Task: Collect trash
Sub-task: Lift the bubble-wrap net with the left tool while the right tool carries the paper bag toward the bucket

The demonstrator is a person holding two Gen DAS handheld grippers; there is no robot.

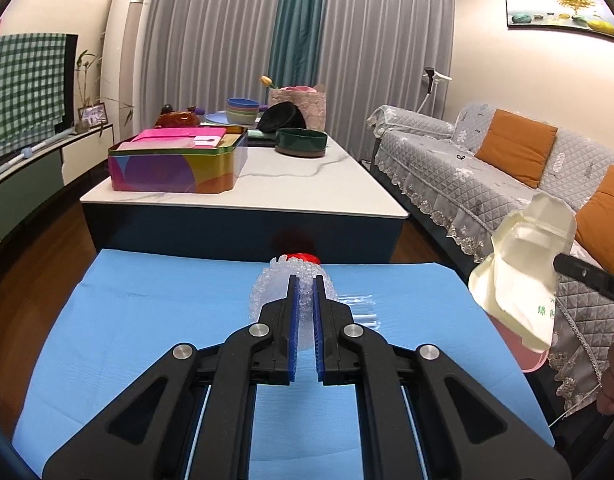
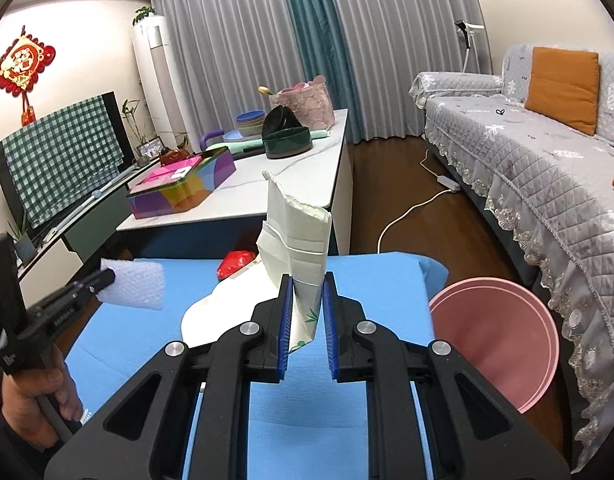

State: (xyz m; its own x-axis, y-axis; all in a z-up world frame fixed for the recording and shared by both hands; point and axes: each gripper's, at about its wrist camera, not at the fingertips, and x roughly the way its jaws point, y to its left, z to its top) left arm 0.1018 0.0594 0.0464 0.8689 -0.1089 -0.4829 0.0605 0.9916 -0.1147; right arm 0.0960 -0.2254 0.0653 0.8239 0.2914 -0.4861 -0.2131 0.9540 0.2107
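Trash here is light and limp: a torn cream paper wrapper (image 2: 303,248) pinched in the right gripper (image 2: 307,312), bubble wrap (image 1: 303,292) squeezed in the left gripper (image 1: 305,308), both held above the blue-covered bench (image 2: 367,280). A pink bin (image 2: 503,332) stands beside it. A red scrap (image 2: 235,262) remains at the far edge; pinch any fold.

I am seeing bumpy clear bubble wrap (image 1: 307,280), creased cream paper (image 2: 303,248), a smooth blue cloth (image 1: 147,320), and a shiny pink plastic bin (image 2: 495,336) on the right.
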